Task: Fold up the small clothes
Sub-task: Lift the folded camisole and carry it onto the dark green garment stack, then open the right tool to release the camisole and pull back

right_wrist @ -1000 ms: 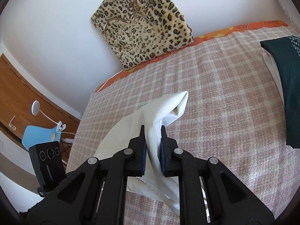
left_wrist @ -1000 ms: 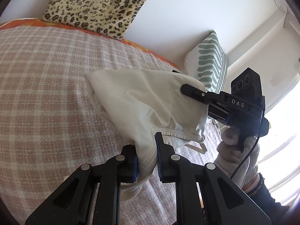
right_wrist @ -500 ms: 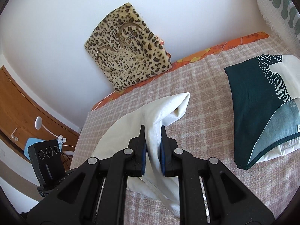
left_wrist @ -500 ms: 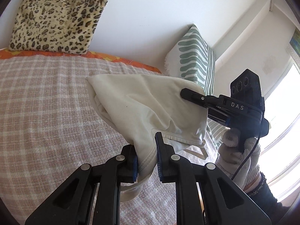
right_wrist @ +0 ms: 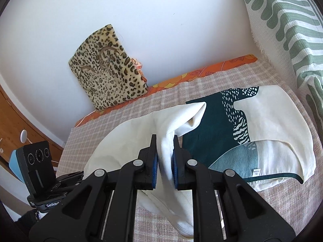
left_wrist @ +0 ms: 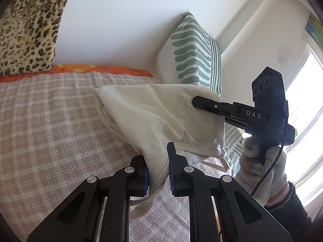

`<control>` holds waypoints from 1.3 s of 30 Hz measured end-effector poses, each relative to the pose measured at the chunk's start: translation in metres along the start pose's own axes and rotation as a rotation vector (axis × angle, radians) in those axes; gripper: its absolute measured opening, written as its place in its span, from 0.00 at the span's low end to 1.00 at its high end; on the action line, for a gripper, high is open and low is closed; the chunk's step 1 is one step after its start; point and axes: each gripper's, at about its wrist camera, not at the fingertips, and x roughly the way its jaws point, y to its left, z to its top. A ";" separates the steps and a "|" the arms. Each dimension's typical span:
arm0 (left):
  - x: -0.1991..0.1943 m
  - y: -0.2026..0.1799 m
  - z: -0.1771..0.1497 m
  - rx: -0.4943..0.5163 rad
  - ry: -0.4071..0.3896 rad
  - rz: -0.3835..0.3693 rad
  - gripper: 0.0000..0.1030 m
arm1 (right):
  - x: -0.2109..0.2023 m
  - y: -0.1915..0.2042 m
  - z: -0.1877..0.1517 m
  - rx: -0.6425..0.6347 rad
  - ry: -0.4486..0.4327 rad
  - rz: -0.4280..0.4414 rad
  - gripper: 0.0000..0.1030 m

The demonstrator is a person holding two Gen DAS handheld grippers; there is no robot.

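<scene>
The left gripper [left_wrist: 157,168] is pinched on a hemmed edge of a cream-white garment [left_wrist: 153,117], the blue pads pressing the fabric from both sides with only the cloth's thickness between them. The right gripper [right_wrist: 164,161] is clamped the same way on another bunched edge of that garment [right_wrist: 129,141]; from the left wrist view its black fingers [left_wrist: 208,105] reach in from the right and bite the far side of the cloth, with a gloved hand [left_wrist: 262,161] gripping the handle below.

The garment hangs between the two grippers as a slack, folded pouch — lifted off the plaid bedspread [left_wrist: 50,125], its lower hem and a loose loop drooping down under the left jaws.

To the right of the held cloth, in the right wrist view, a folded top with a dark teal and cream print [right_wrist: 252,125] lies flat on the bedspread, its near corner just beside the raised tip of the white garment. Past it a green-and-white striped cushion [right_wrist: 286,30] stands against the wall and closes off that side. A leopard-print pillow [right_wrist: 107,66] leans on the wall at the far edge, above an orange patterned strip [right_wrist: 201,74]. Between pillow and folded top the bedspread lies bare — as it does to the left of the garment in the left wrist view.
</scene>
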 end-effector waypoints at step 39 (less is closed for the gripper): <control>0.108 -0.029 -0.008 0.186 0.200 0.053 0.22 | 0.067 -0.171 0.038 -0.059 0.162 -0.558 0.32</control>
